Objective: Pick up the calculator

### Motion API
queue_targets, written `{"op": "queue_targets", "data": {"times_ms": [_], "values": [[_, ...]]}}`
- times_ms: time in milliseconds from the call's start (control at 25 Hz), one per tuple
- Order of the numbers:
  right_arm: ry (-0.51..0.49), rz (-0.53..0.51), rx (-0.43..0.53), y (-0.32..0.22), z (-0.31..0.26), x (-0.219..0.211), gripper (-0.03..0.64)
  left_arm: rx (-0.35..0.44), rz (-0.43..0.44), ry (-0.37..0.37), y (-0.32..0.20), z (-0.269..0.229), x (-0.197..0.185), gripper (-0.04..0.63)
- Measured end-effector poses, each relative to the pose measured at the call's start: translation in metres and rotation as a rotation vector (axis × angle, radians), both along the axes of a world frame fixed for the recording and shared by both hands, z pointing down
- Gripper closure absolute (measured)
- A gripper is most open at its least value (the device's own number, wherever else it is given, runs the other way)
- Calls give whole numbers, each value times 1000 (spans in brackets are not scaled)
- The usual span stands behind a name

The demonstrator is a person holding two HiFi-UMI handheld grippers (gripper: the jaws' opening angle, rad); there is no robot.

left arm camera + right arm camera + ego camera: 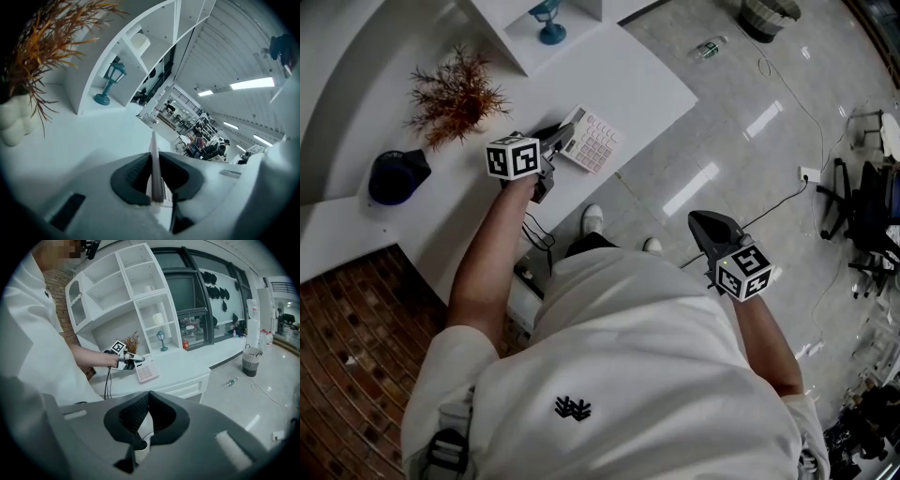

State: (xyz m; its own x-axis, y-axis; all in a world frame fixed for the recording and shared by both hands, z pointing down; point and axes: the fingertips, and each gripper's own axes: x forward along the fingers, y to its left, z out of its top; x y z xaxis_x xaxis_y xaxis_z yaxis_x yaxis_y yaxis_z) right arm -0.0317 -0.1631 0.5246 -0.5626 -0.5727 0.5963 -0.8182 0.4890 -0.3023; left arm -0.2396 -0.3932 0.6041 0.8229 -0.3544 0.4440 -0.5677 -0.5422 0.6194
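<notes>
The left gripper (563,141) is pinching the calculator (593,142) edge between its fingers (133,178); the right gripper (147,397) is pressing its fingers together, empty.

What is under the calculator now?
Only the white desk shows beneath the calculator, gripped edgewise by the left tool. Its underside is hidden.

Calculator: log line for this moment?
left hand-held gripper: shut on calculator edge | right hand-held gripper: shut, empty
</notes>
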Motion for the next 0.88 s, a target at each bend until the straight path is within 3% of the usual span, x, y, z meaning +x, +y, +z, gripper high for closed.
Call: {"op": "queue_targets", "data": {"times_ms": [880], "values": [[-88, -95, 83, 62, -2, 85, 604, 148, -118, 38, 96, -122, 59, 538]]}}
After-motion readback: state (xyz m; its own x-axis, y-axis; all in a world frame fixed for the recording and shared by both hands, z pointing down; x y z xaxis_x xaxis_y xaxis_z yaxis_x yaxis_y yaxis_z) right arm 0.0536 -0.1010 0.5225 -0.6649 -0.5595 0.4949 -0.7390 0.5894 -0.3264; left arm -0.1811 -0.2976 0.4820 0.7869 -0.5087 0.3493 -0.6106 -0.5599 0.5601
